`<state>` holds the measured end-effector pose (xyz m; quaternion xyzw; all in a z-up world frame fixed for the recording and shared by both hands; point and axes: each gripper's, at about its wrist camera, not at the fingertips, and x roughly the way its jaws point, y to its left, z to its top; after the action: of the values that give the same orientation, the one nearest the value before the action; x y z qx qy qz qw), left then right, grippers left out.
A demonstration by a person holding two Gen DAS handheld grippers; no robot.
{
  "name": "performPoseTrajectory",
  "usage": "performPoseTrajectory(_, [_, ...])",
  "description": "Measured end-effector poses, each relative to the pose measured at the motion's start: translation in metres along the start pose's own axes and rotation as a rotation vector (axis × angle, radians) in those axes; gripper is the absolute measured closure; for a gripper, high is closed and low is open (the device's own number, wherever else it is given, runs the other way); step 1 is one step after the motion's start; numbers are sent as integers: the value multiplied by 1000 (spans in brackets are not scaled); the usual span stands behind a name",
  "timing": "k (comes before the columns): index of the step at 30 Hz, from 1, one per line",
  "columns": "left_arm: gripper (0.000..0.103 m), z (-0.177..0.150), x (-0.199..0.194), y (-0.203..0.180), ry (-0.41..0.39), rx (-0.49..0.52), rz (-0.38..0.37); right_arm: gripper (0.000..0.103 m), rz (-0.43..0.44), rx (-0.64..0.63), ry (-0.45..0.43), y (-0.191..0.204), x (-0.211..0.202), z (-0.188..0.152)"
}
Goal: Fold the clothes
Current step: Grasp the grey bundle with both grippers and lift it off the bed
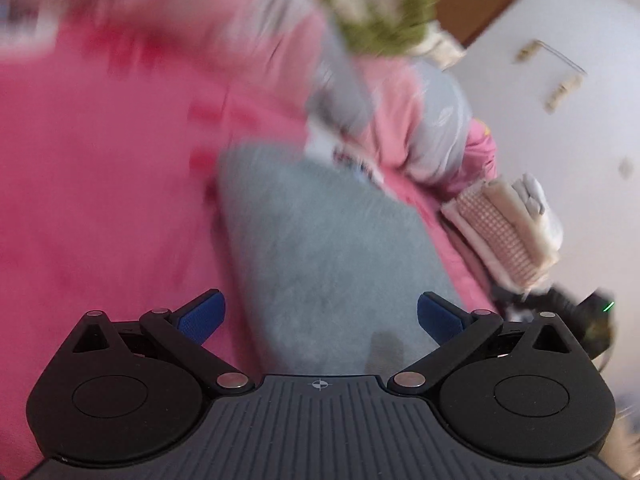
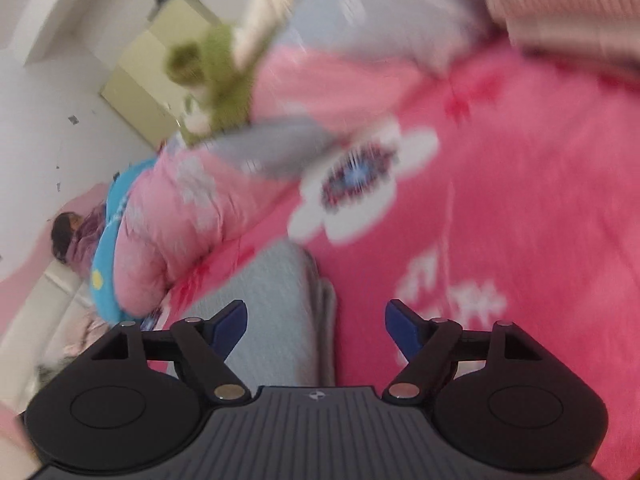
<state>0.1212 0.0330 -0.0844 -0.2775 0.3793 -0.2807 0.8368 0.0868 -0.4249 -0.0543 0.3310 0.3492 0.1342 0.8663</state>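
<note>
Left wrist view: our left gripper (image 1: 320,314) is spread wide, gripping nothing, grey garment (image 1: 320,240) lying right ahead on the pink bedspread (image 1: 100,180). Right wrist view, blurry: right gripper (image 2: 316,326) also wide and empty, garment (image 2: 276,300) ahead, slightly left.

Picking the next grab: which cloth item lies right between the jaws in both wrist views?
The grey garment, plain and flat on the pink sheet. The puffy pink-and-grey quilt and the green item lie farther back.
</note>
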Motion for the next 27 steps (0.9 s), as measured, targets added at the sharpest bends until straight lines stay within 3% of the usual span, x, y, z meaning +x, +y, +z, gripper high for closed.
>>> performPoseTrajectory(6, [0, 13, 23, 6, 62, -4, -91, 24, 112, 21, 224, -18, 29, -5])
performPoseTrajectory(10, [0, 25, 45, 1, 116, 23, -110, 23, 235, 28, 320, -14, 63, 5])
performPoseTrajectory(15, [0, 30, 59, 0, 117, 28, -122, 26, 336, -13, 406, -2, 111, 21])
performPoseTrajectory(21, [1, 31, 54, -7, 88, -5, -144, 48, 339, -42, 382, 12, 119, 21])
performPoseTrajectory(27, [1, 36, 35, -39, 71, -10, -202, 58, 364, -33, 292, 20, 87, 22])
